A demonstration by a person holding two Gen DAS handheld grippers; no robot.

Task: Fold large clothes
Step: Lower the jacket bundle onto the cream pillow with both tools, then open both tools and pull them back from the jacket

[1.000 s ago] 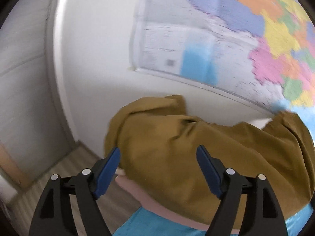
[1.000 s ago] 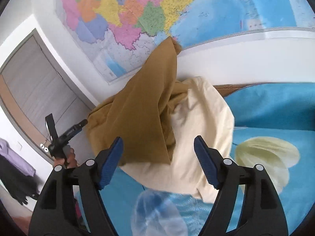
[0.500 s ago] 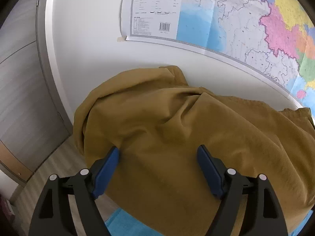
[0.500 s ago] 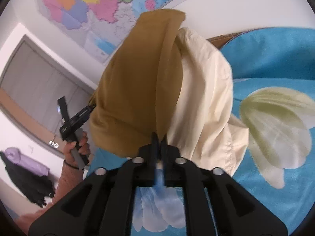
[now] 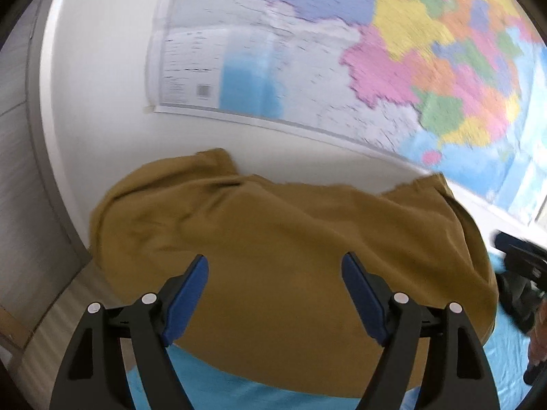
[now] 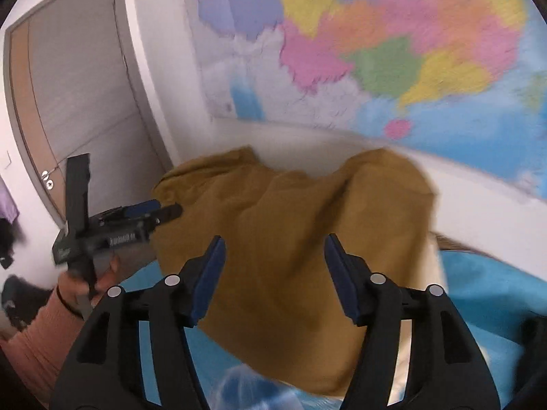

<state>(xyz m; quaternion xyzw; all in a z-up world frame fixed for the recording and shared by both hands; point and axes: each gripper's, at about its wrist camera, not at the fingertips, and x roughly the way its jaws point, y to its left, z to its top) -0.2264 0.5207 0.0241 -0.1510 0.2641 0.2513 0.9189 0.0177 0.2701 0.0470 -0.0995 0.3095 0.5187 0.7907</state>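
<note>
A big coloured wall map [image 5: 393,61] fills the far wall, with a grey door [image 6: 75,78] off to the left, and below them lies a bed under a bright blue sheet [image 6: 485,283]. Heaped on the bed's far end, right against the wall, is the mustard-brown garment [image 5: 283,256], bunched into a rounded mound with a pale cream cloth [image 6: 436,263] peeking out on its right side; judging by its shape, it is not yet spread flat for folding. The left hand-held gripper [image 5: 275,294] hangs just short of the mound with its blue pads spread wide and nothing between them, seemingly lined up to take hold of the near-left edge. The right hand-held gripper [image 6: 275,273] hovers on the other side, its jaws opening, the cloth behind rather than between them. A hand [image 6: 87,278] in a salmon sleeve carries the left tool, probably so both can lift the fabric together.
</note>
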